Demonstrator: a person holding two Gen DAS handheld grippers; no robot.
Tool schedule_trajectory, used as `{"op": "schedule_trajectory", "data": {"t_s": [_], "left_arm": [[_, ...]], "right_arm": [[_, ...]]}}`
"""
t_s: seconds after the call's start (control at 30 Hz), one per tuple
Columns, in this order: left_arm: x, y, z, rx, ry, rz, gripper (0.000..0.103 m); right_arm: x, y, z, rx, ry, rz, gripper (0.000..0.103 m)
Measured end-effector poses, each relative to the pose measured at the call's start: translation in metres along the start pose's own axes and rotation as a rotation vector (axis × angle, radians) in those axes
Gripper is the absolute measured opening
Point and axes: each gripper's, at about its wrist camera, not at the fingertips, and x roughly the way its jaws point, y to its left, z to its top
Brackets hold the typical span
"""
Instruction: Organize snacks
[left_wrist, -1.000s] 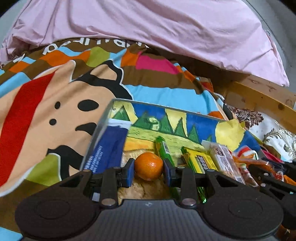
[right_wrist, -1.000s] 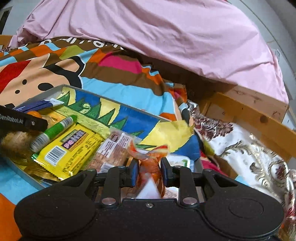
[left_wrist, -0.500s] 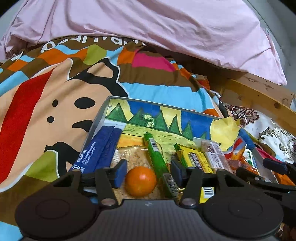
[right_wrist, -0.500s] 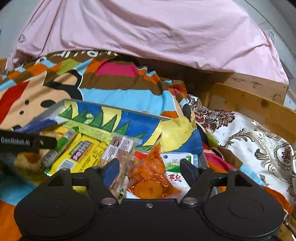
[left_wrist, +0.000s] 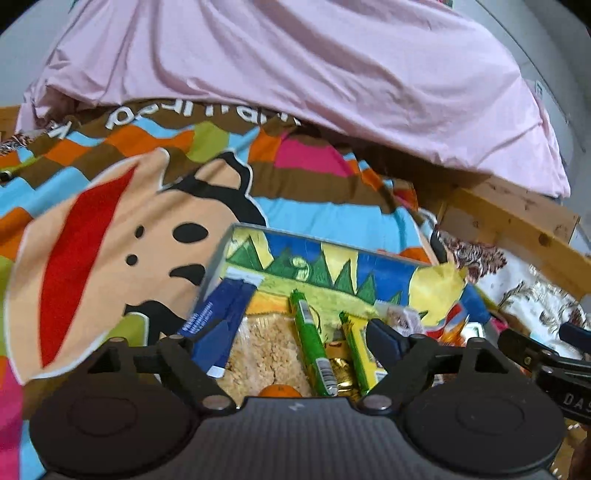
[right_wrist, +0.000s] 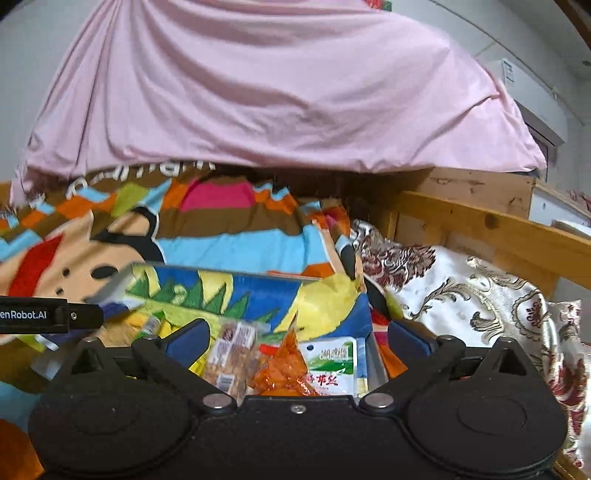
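Left gripper (left_wrist: 295, 341): jaws wide and opening; nothing is pinched. Blue pads are seen well apart, no snack touched by them. Below the gap, inside the tray (left_wrist: 218, 254), a small orange fruit (left_wrist: 279, 390) is seen only as a sliver above the gripper body, lying on a clear packet of pale crumbly snack (left_wrist: 258, 354). Just right of it, a green stick pack (left_wrist: 310, 347) and a yellow bar (left_wrist: 356, 354) are laid lengthwise, with gold-wrapped pieces (left_wrist: 341, 373) between them. A dark blue packet (left_wrist: 218, 325) is leaned against the tray's left wall.

Right gripper (right_wrist: 295, 338): jaws fully spread and opening; nothing is gripped. Under the gap, at the tray's right end, an orange snack bag (right_wrist: 286, 369) is seen lying free, its twisted top pointing up. A white-and-green pouch (right_wrist: 330, 363) is touching it on the right; a clear pack of brown bars (right_wrist: 231, 354) lies just left.

The tray's painted floor (right_wrist: 221, 291) (green peaks, blue, yellow) is visible beyond the snacks. The tray is set on a striped cartoon blanket (left_wrist: 110, 258). Behind, a pink sheet (right_wrist: 277, 92) is draped. To the right, a wooden bed rail (right_wrist: 480, 229) and a floral cover (right_wrist: 461, 288) are noted. Each gripper's edge is caught in the other's view; frames are slightly blurred.
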Motion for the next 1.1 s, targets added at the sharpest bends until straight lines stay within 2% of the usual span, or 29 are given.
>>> {"op": "schedule_trajectory", "data": {"t_s": [0.23, 0.4, 0.73, 1.1], "left_arm": [[-0.046, -0.005, 0.012, -0.019, -0.057, 0.017, 0.102], [-0.078, -0.011, 0.01, 0.01, -0.085, 0.027, 0.102], [-0.141, -0.02, -0.005, 0.057, -0.083, 0.054, 0.103], [-0.21, -0.022, -0.034, 0.076, -0.086, 0.077, 0.103]], "right_arm": [[-0.042, -0.008, 0.013, 0.04, -0.06, 0.044, 0.102], [-0.071, -0.011, 0.017, 0.064, -0.09, 0.062, 0.102], [-0.129, -0.007, 0.01, 0.063, -0.097, 0.086, 0.102], [-0.194, -0.004, -0.012, 0.046, -0.057, 0.132, 0.102]]}}
